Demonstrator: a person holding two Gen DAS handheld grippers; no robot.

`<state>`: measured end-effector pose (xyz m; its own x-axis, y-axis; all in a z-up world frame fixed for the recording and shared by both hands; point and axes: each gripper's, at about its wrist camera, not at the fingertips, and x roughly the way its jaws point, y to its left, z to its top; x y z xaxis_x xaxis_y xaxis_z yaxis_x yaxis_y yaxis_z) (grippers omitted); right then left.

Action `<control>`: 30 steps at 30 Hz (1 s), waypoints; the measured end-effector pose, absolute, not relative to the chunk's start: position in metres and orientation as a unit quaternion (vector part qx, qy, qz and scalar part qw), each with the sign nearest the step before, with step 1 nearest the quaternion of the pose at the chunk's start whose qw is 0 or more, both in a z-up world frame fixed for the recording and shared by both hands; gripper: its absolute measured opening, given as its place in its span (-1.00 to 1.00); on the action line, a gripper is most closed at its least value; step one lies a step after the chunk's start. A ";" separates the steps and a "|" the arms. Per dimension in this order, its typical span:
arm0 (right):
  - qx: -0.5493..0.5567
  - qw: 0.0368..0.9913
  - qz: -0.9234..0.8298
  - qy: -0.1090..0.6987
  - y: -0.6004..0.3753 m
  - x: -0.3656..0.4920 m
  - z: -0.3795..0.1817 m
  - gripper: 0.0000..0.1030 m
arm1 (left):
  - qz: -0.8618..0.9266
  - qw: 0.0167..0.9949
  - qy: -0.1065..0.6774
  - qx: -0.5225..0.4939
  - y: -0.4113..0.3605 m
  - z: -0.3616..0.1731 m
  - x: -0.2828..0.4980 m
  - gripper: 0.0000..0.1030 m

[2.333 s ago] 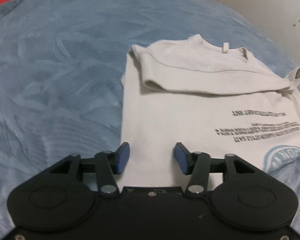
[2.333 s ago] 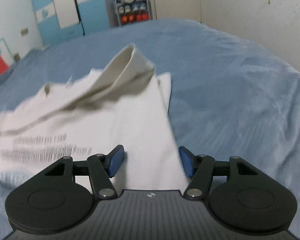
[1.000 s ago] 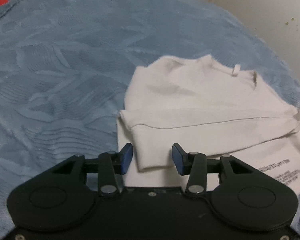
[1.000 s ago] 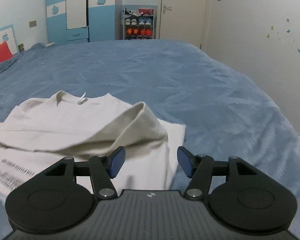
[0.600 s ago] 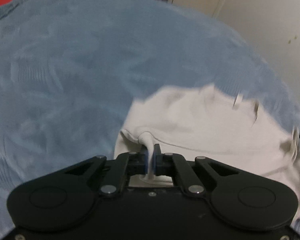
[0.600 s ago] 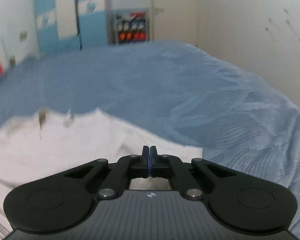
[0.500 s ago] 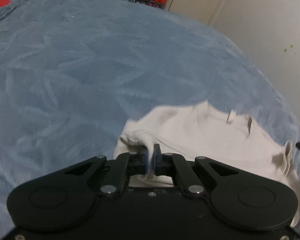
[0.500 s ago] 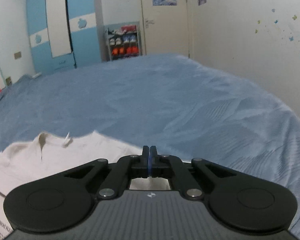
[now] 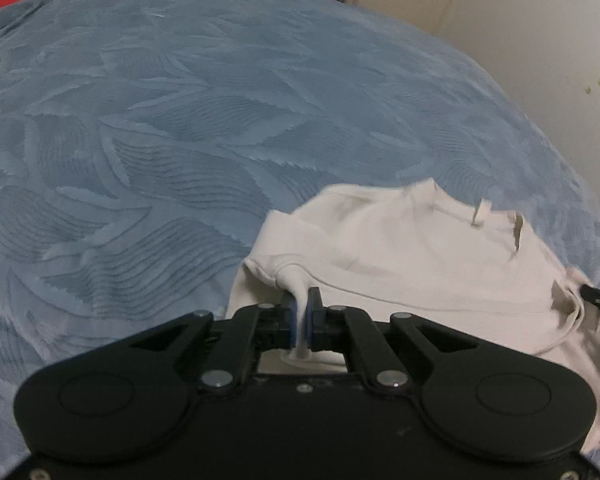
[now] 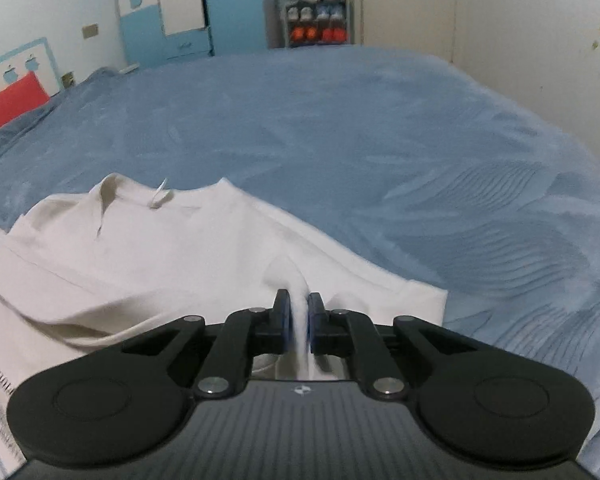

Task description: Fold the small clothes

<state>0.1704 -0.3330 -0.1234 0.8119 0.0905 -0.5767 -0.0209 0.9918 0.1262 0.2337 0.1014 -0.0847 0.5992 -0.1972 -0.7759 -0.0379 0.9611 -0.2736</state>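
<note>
Two claws, left claw (image 9: pixel 300 312), right claw (image 10: pixel 299 314), each apparently pinching shirt (image 9: pixel 412 248) fabric

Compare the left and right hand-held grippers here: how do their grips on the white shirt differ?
The left hand-held gripper pinches the white shirt at its left edge, where a seam runs; the right hand-held gripper pinches plain fabric near the opposite edge. Both are shut on a raised tuft of shirt over the blue bedspread.

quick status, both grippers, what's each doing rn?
Left gripper: closed on a pinch of the white cotton T-shirt.
Right gripper: closed on the same T-shirt's other side.
</note>
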 end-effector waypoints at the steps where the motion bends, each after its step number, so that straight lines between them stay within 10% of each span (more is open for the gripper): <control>1: 0.069 0.958 0.005 0.279 -0.335 0.161 -0.115 -0.83 | -0.048 0.886 0.439 -0.140 0.102 -0.080 0.233 -0.94; 13: 0.218 0.926 -0.121 0.283 -0.358 0.177 -0.154 -0.66 | -0.046 0.872 0.459 -0.161 0.095 -0.110 0.321 -0.58; 16: 0.221 0.932 -0.123 0.259 -0.361 0.161 -0.143 -0.34 | -0.041 0.890 0.436 -0.126 0.092 -0.095 0.303 -0.01; 21: 0.160 0.952 -0.119 0.231 -0.359 0.127 -0.115 0.01 | 0.006 0.920 0.392 -0.024 0.092 -0.073 0.257 -0.01; 30: 0.106 0.949 -0.075 0.289 -0.345 0.099 -0.120 0.03 | -0.028 0.882 0.469 -0.035 0.097 -0.122 0.221 0.00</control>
<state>0.0991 -0.3446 -0.1199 0.8223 -0.0808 -0.5632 0.2029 0.9665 0.1575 0.2214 0.0968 -0.1216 0.5587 -0.0827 -0.8252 0.0165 0.9959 -0.0886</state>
